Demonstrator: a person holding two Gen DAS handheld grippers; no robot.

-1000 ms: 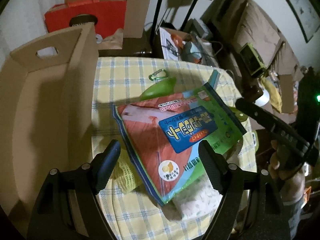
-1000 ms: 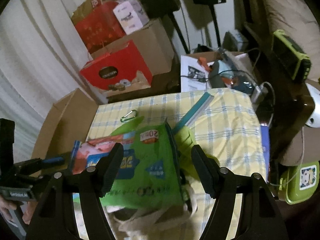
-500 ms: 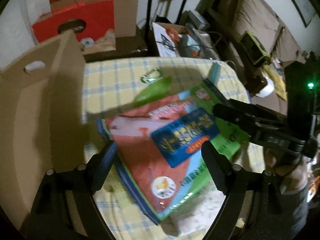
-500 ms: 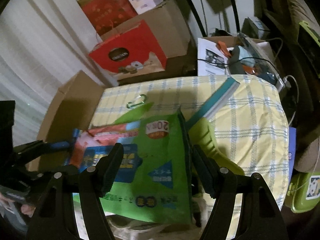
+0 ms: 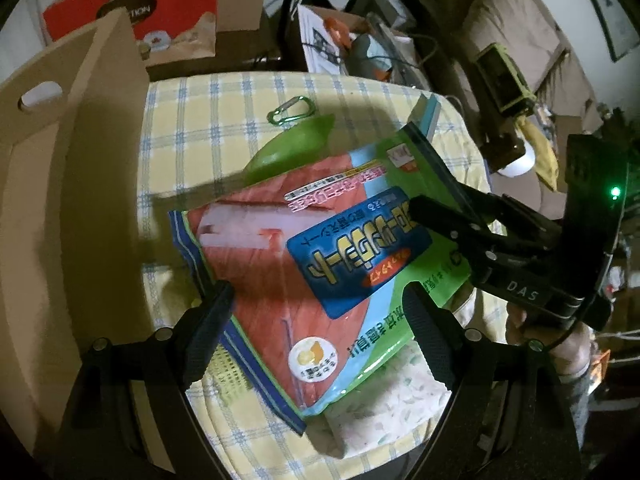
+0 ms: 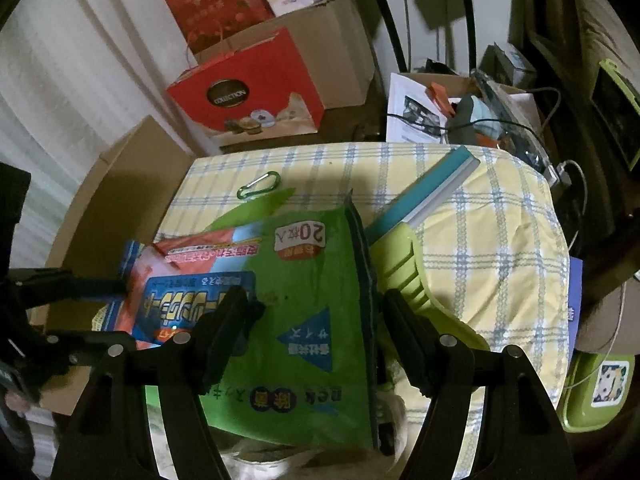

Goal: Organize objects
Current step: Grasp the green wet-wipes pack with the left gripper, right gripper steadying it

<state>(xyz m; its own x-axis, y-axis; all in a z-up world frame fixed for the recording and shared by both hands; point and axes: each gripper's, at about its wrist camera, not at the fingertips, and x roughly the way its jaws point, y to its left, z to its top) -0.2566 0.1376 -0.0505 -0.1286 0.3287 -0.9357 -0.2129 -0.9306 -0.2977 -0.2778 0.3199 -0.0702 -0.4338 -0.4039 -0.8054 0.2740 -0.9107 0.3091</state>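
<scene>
A flat printed packet in red, blue and green is seen at the centre of the left wrist view, lying tilted on a pile of items on the yellow checked cloth. In the right wrist view the same packet fills the lower centre, green side nearest. The left gripper is held over the packet's lower part, jaws wide apart, one finger at each side of it; whether the pads touch it cannot be told. The right gripper is also spread, its fingers placed either side of the packet's green end; contact cannot be told. In the left wrist view the right gripper is seen entering from the right of the frame, its fingers reaching over the packet's right edge.

Under the packet, a white patterned cloth item is shown at lower right and a yellow mesh piece at lower left. A green plastic piece pokes out above the packet, and a green carabiner lies just beyond it on the cloth. A teal flat bar is seen upper right of the packet in the right wrist view, with a lime ribbed plastic item just beside the packet's right edge.

A brown cardboard box with a handle cutout is stood along the left of the frame, beside the cloth. A red carton marked COLLECTION is seen in the upper part, behind the table.
</scene>
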